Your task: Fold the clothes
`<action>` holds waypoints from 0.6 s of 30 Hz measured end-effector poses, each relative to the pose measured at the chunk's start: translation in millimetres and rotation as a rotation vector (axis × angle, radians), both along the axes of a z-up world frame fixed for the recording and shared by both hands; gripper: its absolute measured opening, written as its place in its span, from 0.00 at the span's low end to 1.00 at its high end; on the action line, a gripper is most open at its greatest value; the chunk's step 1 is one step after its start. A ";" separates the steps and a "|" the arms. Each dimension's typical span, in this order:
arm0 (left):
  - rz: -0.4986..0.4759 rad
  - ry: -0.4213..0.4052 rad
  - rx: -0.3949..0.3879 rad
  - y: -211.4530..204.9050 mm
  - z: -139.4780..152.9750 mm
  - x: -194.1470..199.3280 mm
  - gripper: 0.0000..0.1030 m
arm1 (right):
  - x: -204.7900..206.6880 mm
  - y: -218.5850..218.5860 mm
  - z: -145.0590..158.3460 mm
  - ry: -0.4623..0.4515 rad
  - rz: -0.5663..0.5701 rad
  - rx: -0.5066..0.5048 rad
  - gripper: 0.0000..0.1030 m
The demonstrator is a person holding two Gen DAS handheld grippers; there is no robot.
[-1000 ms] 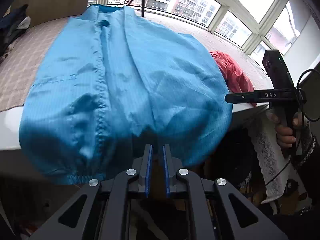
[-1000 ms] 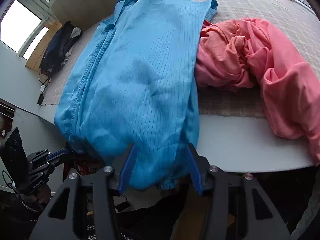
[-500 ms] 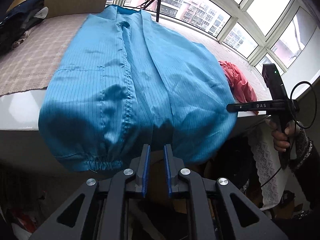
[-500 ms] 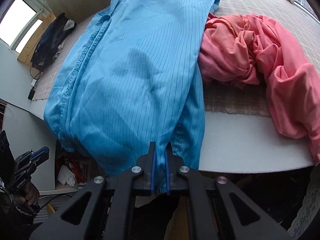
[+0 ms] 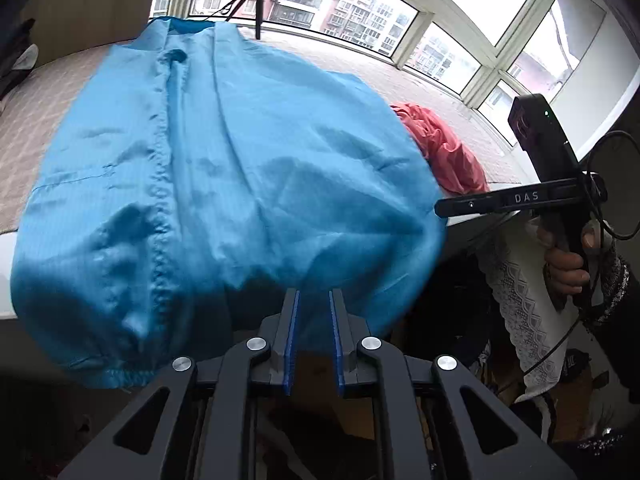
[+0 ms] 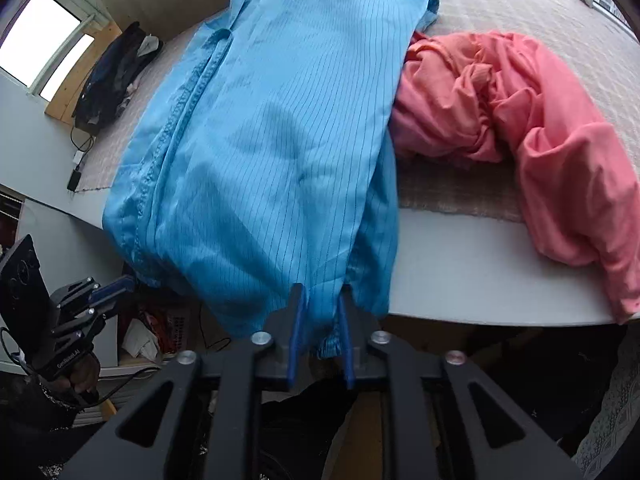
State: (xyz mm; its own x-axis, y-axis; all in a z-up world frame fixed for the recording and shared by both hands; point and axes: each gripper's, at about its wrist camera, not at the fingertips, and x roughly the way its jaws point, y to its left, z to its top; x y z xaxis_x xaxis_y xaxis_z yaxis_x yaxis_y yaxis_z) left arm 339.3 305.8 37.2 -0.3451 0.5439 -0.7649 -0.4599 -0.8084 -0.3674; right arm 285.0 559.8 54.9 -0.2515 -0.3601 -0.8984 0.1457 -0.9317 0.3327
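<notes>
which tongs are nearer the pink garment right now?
Right. The right tongs are at the blue coat's hem, near the side where the pink garment lies. The left tongs are at the same hem, farther along it.

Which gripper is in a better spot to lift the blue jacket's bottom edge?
Probably the right gripper: the blue jacket's gathered hem sits between its fingers. The left gripper faces loose hanging cloth.
</notes>
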 end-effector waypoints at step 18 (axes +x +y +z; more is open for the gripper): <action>-0.094 0.142 -0.002 148.6 0.9 -8.8 0.42 | -44.6 29.8 -26.4 -0.151 -0.153 -0.220 0.03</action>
State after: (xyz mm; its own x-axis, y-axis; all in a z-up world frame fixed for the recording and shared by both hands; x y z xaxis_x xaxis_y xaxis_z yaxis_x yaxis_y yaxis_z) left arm 330.5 454.4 38.1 -0.3977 0.5776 -0.7129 -0.5804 -0.7601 -0.2921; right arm 240.4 589.7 28.5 -0.1871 -0.5183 -0.8345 -0.0577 -0.8422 0.5360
